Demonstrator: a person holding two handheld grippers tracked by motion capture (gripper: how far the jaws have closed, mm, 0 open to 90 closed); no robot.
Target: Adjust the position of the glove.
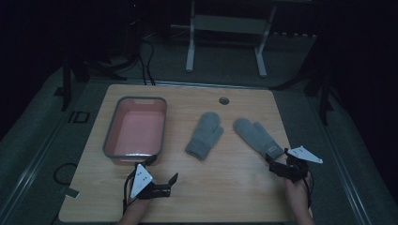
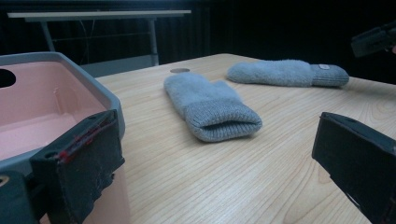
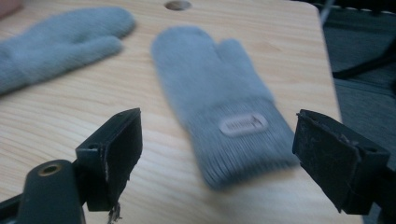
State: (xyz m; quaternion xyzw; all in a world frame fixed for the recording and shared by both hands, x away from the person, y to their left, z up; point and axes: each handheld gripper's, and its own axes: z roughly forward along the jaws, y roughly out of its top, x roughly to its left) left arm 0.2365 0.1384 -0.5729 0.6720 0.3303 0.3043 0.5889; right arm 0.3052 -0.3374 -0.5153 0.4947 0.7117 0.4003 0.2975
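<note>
- The left gripper [image 1: 162,180] sits near the bench's front edge at about 7 o'clock from the bench's middle, its jaws spread wide and holding nothing; one jaw is just beside the near end of the pink tub [image 1: 157,123].
- The right gripper [image 1: 280,159] is at about 4 o'clock, near the bench's right edge, jaws also wide apart and empty; its own view [image 3: 217,154] shows the cuff of the right mitten [image 3: 219,98] lying between the two jaws, though I cannot tell whether either jaw touches it.
- That right mitten [image 1: 257,136] lies flat on the wooden bench [image 1: 225,187], cuff toward the right gripper, with a small light label on the cuff; its tip points away toward 11 o'clock.
- The left mitten [image 1: 204,135] lies flat near the bench's middle, just left of the other and apart from it, cuff toward the front, thumb on its right side.
- In the left gripper view this left mitten [image 2: 210,105] shows its open cuff ahead of the jaws, with the right mitten [image 2: 287,73] farther off at 1 o'clock.
- The tub, grey-rimmed and pink inside, stands at 10 o'clock, well apart from both mittens.
- A small round hole [image 1: 224,101] sits in the bench at 12 o'clock near the far edge.
</note>
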